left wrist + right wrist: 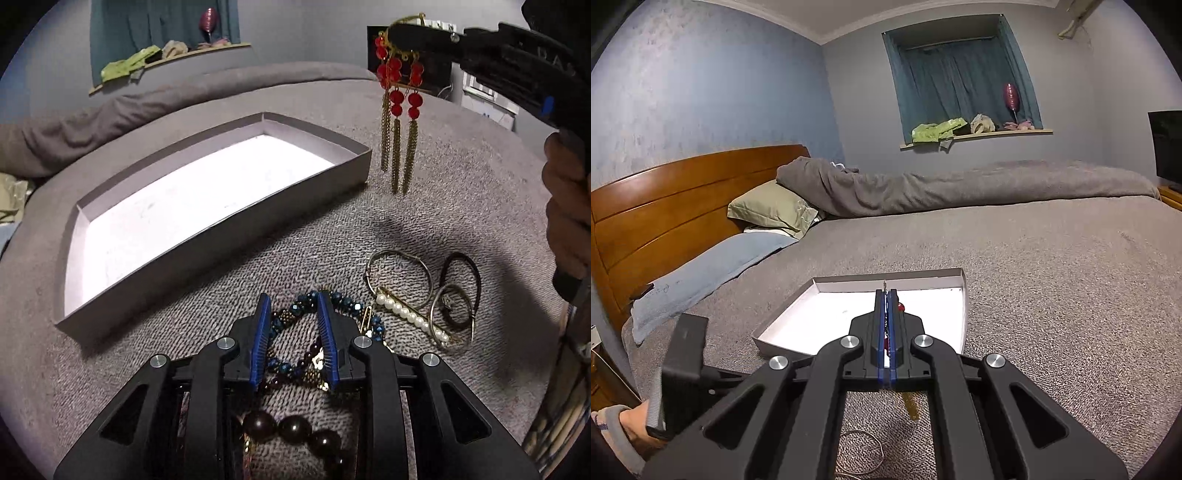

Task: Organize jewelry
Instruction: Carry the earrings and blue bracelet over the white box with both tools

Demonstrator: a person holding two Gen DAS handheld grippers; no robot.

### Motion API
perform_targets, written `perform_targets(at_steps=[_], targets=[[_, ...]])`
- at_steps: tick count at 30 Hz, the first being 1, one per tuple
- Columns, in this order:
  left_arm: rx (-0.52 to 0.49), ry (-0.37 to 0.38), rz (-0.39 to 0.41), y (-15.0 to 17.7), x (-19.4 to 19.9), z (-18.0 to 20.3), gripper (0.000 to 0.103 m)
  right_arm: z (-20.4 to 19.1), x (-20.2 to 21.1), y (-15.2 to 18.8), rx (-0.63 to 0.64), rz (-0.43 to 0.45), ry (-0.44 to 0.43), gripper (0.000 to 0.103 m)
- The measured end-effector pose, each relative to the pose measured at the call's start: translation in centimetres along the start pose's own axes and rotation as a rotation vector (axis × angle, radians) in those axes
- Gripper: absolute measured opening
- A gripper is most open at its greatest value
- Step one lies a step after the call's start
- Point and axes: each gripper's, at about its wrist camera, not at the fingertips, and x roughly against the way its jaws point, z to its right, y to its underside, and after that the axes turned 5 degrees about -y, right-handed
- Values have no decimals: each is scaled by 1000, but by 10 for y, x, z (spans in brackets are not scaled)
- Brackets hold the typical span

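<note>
Red earring (pixel 397 92) hangs beside box (pixel 354 147) corner.

Red-bead gold tassel earring (pixel 399 107) dangling near empty white box (pixel 218 129), bracelets (pixel 295 325) & hoops (pixel 399 280) on bedspread

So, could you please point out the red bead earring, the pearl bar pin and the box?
red bead earring (pixel 395 70): left wrist view, on a red bead.
pearl bar pin (pixel 410 315): left wrist view, on a middle pearl.
box (pixel 364 162): left wrist view, on its right end wall.
</note>
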Motion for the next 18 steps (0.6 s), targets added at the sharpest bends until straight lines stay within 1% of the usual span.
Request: perform_targets(at_steps=[3, 6, 9, 13, 18], targets=[[-9, 11, 4, -2, -1, 2, 7, 1, 0, 0, -2, 3, -1, 1], [-22, 21, 26, -3, 5, 5, 7, 2, 2, 0, -6, 5, -1, 1], [19, 52, 69, -6, 17, 2, 7, 2, 2, 1, -8, 7, -1, 1], [83, 98, 153, -15, 39, -9, 7, 1, 4, 0, -7, 15, -4, 1], [133, 126, 256, -25, 68, -19, 7, -2, 6, -4, -7, 32, -14, 1]])
